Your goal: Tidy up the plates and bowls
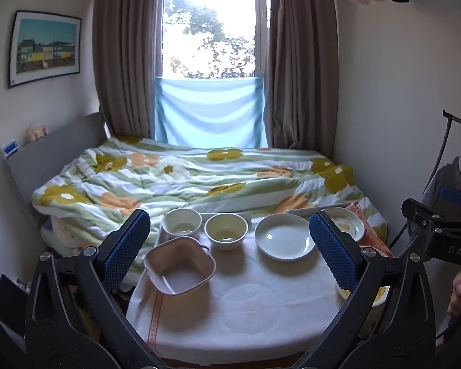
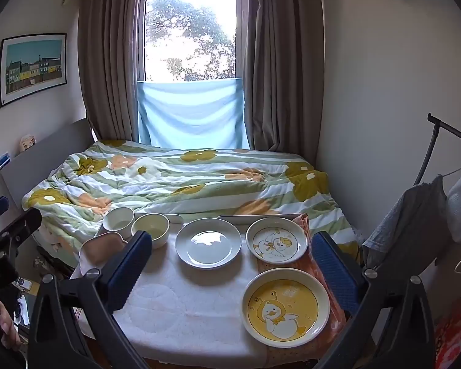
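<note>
On a table with a white towel (image 1: 246, 304) stand a square pink bowl with small handles (image 1: 179, 266), a white cup-like bowl (image 1: 182, 221), a pale yellow bowl (image 1: 226, 230), a plain white plate (image 1: 284, 236), a white duck plate (image 2: 276, 243) and a yellow duck plate (image 2: 285, 307). My left gripper (image 1: 230, 243) is open, hovering above the near side of the bowls. My right gripper (image 2: 230, 264) is open, hovering above the plates. Both hold nothing.
A bed with a flowered quilt (image 1: 184, 175) lies right behind the table. A white tray edge (image 2: 255, 217) shows behind the plates. A clothes rack with hanging garments (image 2: 439, 190) stands at the right. An orange patterned cloth (image 2: 307, 264) lies under the duck plates.
</note>
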Action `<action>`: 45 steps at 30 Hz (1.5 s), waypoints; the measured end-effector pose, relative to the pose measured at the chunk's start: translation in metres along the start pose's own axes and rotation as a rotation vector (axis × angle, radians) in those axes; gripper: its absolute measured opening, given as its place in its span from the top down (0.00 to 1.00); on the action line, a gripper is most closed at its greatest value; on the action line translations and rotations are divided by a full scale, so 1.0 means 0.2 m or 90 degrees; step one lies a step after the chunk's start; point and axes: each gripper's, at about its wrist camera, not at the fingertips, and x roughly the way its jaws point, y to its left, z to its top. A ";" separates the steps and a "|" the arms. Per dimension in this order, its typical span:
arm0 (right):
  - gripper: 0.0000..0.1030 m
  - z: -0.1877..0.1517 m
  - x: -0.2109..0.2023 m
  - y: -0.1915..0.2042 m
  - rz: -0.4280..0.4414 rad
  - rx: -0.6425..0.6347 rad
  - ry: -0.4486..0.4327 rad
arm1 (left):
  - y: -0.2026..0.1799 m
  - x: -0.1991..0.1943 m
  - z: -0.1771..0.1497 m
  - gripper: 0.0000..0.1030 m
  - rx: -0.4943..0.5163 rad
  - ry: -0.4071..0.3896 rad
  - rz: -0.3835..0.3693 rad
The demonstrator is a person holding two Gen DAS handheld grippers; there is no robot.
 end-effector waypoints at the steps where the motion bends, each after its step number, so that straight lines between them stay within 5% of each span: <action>1: 0.00 0.00 0.00 0.00 0.000 0.001 0.002 | 0.00 0.00 0.00 0.00 0.001 0.000 0.000; 45: 0.00 -0.02 -0.02 0.01 -0.009 0.005 0.002 | -0.01 0.01 0.01 0.00 0.019 0.011 0.005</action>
